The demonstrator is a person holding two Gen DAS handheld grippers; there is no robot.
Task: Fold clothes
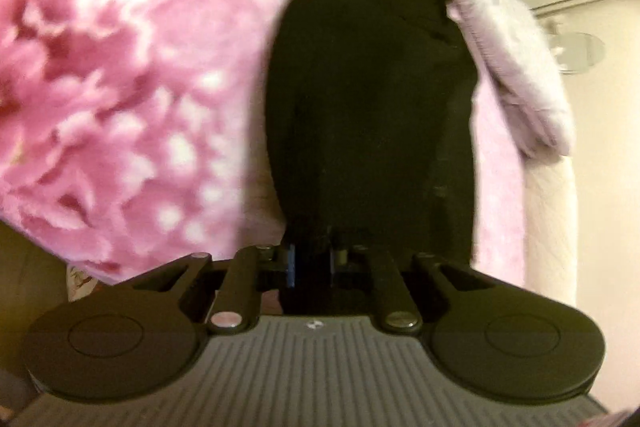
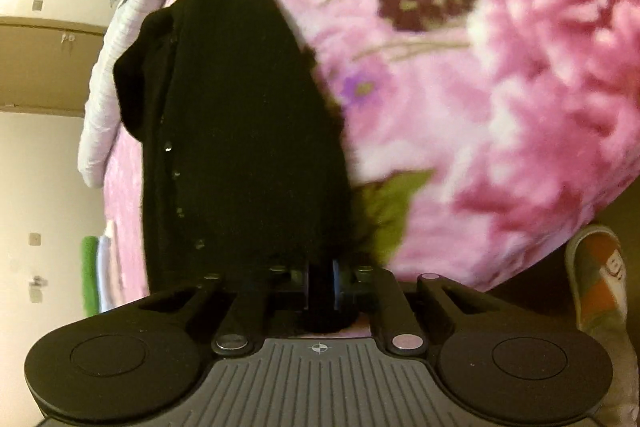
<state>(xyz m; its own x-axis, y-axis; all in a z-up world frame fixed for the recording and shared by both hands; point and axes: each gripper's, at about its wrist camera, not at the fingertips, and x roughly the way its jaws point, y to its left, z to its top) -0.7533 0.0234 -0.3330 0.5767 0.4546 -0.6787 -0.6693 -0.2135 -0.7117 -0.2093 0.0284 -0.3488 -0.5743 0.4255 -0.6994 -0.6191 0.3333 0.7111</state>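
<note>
Tools, two, left [image 1: 312,263] and right [image 2: 320,283], each seemingly clamped on one black garment [image 1: 372,87] over one pink floral blanket [image 1: 120,67].

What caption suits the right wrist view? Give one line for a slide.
Right gripper shut on black garment over pink floral blanket.

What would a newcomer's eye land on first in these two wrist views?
The black garment running up the middle of both views, each gripper, left and right, shut on an edge. Behind it, the pink floral blanket fills most of the frame, with a pale lilac cloth at its edge.
</note>
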